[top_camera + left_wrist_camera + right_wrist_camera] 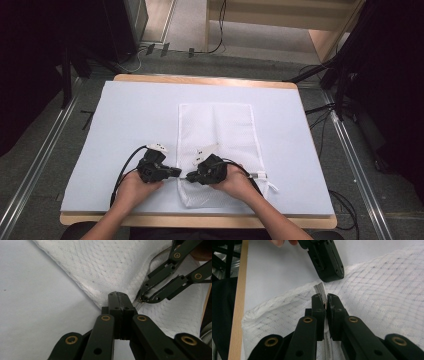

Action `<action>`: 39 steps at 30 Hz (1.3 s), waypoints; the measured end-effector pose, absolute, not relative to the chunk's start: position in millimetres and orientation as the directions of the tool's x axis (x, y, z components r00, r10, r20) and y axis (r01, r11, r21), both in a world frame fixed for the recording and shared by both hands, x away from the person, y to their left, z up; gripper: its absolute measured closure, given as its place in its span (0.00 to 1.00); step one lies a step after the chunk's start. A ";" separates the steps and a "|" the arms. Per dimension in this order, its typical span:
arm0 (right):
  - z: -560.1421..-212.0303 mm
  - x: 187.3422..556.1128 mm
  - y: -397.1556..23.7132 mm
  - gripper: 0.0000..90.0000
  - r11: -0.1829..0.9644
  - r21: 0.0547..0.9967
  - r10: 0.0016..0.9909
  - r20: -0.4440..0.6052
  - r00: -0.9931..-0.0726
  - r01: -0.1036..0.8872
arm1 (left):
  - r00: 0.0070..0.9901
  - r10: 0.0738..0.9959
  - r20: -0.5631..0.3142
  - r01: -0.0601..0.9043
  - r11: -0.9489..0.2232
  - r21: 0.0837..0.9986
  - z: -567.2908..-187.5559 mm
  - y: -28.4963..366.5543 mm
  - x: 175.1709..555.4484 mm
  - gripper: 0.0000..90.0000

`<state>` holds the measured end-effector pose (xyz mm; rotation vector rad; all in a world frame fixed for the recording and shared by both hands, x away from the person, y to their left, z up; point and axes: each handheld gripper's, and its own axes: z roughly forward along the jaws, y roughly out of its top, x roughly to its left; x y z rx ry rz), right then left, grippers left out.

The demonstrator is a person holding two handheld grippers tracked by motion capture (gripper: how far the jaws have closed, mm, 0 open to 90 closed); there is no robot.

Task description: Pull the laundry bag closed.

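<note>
A white mesh bag (215,135) lies flat on the pale mat, its zipper running along the near end. My left gripper (179,172) is shut on the bag's left edge (100,298), right beside the zipper's end. Facing it tip to tip, my right gripper (189,176) is shut on the small metal zipper pull (140,300). In the right gripper view the grey zipper tape (320,288) runs out from between my right gripper's (326,300) black jaws towards my left gripper (329,275). A hand holds each gripper from the near side.
The pale mat (125,130) covers a wooden table whose front edge (238,302) lies close to the grippers. A white tab (267,176) sticks out at the bag's near right. Cables and metal rails (45,155) lie on the floor around the table.
</note>
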<state>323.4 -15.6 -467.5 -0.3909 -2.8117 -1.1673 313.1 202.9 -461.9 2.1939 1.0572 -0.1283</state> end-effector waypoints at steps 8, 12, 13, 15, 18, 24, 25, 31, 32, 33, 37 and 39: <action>-467.3 323.4 -21.3 0.97 0.680 0.682 0.207 0.174 -0.963 0.269 | 0.667 0.651 -0.362 0.719 -0.436 0.541 -461.8 203.3 313.1 1.00; -466.4 323.6 -22.3 0.97 0.684 0.680 0.206 0.168 -0.964 0.265 | 0.666 0.651 -0.364 0.720 -0.434 0.541 -461.9 203.4 313.0 1.00; -466.4 323.6 -23.1 0.97 0.683 0.682 0.207 0.164 -0.964 0.262 | 0.666 0.651 -0.364 0.720 -0.434 0.541 -461.9 203.4 313.0 1.00; -466.3 324.0 -24.0 0.97 0.681 0.682 0.207 0.168 -0.964 0.265 | 0.666 0.649 -0.368 0.721 -0.433 0.541 -462.1 203.7 313.3 1.00; -465.3 323.2 -26.0 0.97 0.683 0.682 0.203 0.168 -0.965 0.262 | 0.668 0.648 -0.366 0.719 -0.435 0.542 -462.0 203.4 313.1 1.00; -464.6 322.8 -27.3 0.97 0.687 0.678 0.205 0.163 -0.965 0.261 | 0.674 0.648 -0.356 0.713 -0.442 0.544 -461.6 203.1 312.7 1.00; -464.5 322.7 -29.0 0.97 0.687 0.678 0.207 0.163 -0.965 0.262 | 0.673 0.648 -0.358 0.714 -0.441 0.544 -461.7 203.1 312.9 1.00; -466.3 322.8 -27.1 0.97 0.687 0.675 0.213 0.165 -0.963 0.268 | 0.666 0.656 -0.357 0.721 -0.441 0.535 -458.9 201.8 313.4 1.00; -466.2 322.7 -26.9 0.97 0.686 0.677 0.217 0.160 -0.963 0.267 | 0.662 0.654 -0.367 0.725 -0.434 0.534 -457.5 202.0 312.7 1.00; -466.6 322.8 -26.6 0.97 0.685 0.676 0.218 0.166 -0.962 0.272 | 0.670 0.645 -0.368 0.718 -0.437 0.542 -455.7 202.0 310.9 1.00; -467.4 323.2 -26.0 0.97 0.677 0.682 0.223 0.169 -0.960 0.277 | 0.682 0.613 -0.398 0.710 -0.425 0.561 -451.0 200.4 302.0 1.00; -468.1 323.1 -23.7 0.97 0.668 0.689 0.232 0.168 -0.958 0.282 | 0.703 0.594 -0.391 0.694 -0.450 0.562 -451.7 195.6 296.9 1.00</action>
